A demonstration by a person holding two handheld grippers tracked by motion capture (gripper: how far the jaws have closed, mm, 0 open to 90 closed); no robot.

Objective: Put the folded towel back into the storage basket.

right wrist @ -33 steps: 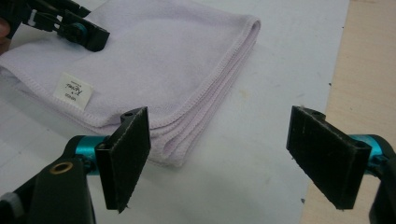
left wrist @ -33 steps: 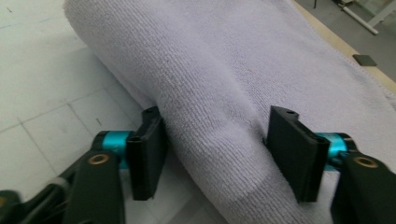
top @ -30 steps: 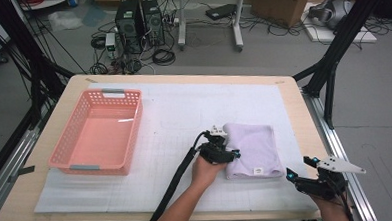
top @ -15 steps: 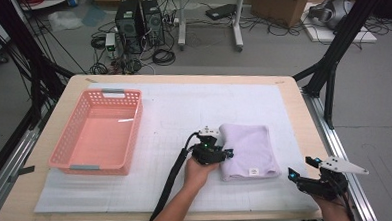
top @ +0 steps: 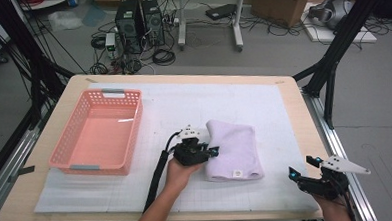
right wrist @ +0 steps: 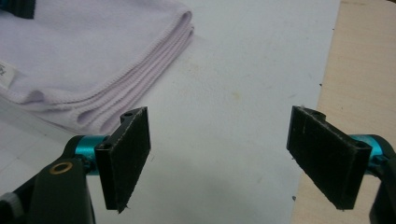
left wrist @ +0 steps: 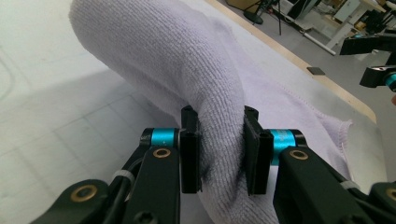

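High view first, from the left: the pink basket [top: 97, 132] stands on the white gridded mat [top: 263, 100], and its floor looks bare to me, so I judge the towel's move has barely begun. Right of the basket, my left gripper [top: 208, 151] has just been closing its jaws, and in the left gripper view [left wrist: 219, 156] they pinch a thick fold of the folded lilac towel [left wrist: 187, 60] between the pads. The towel [top: 234, 149] lies near the middle of the mat, well apart from the basket, its small label facing my edge of the table. What seems left, as I judge it: lifting the towel, carrying it across to the basket and letting go inside. Further right, my right gripper [top: 303, 176] hangs by the table's near right corner with jaws wide and nothing between them; the right gripper view looks across bare mat to the towel's layered corner [right wrist: 88, 70]. The mat covers a pale wooden table [top: 288, 89]. Beyond it are a grey floor, two black computer towers [top: 139, 20], tangled cables and cardboard boxes.
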